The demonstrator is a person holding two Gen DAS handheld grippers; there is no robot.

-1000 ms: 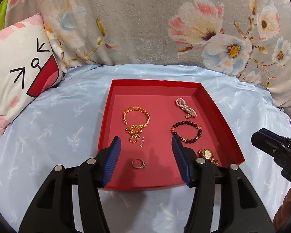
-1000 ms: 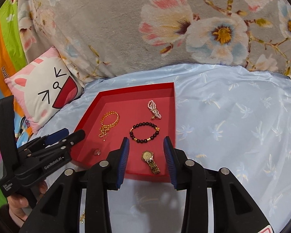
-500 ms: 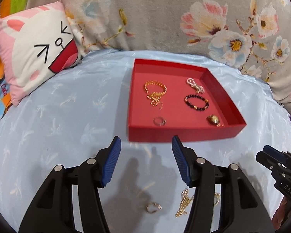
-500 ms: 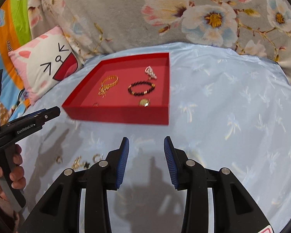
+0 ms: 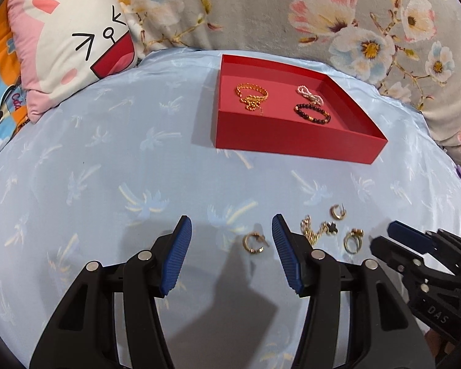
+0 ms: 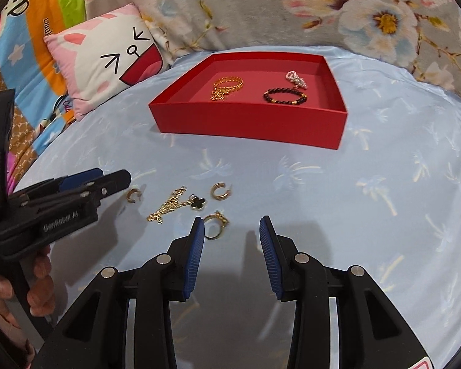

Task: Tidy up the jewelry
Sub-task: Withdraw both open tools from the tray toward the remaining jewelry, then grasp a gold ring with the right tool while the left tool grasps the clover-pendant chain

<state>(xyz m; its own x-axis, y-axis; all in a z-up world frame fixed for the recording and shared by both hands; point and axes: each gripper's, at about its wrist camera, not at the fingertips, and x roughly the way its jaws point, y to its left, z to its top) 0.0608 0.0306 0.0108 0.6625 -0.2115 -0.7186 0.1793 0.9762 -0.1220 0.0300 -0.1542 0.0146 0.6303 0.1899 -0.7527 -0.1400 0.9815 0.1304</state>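
Near the front wall of the red tray [image 5: 292, 141], on the pale blue cloth [image 5: 107, 160], lies the loose jewelry still to be sorted. A second ago both my grippers hung over the tray interior; they have since drawn back and dropped toward this loose group, so the tray now sits well beyond my fingertips.

My left gripper [image 5: 232, 250] stands half open and empty, with one gold hoop earring [image 5: 253, 243] on the cloth between its jaws, untouched. My right gripper [image 6: 232, 253] stands narrower, also empty; the gold ring [image 6: 215, 226] lies just beside its left finger, not between the pads.

Also short of the tray front: a gold chain with a black clover charm [image 6: 181, 203] and a second hoop earring [image 6: 219, 191].

Inside the tray: a gold bracelet [image 5: 251, 94], a dark bead bracelet [image 5: 312, 113] and a pearl piece [image 5: 309, 93]. The ring and watch seen there earlier are now hidden behind the front wall.

Judgement: the placing step is finished and the next pick is beginning. The left gripper is aligned for the hoop; the right needs a small shift toward the ring.
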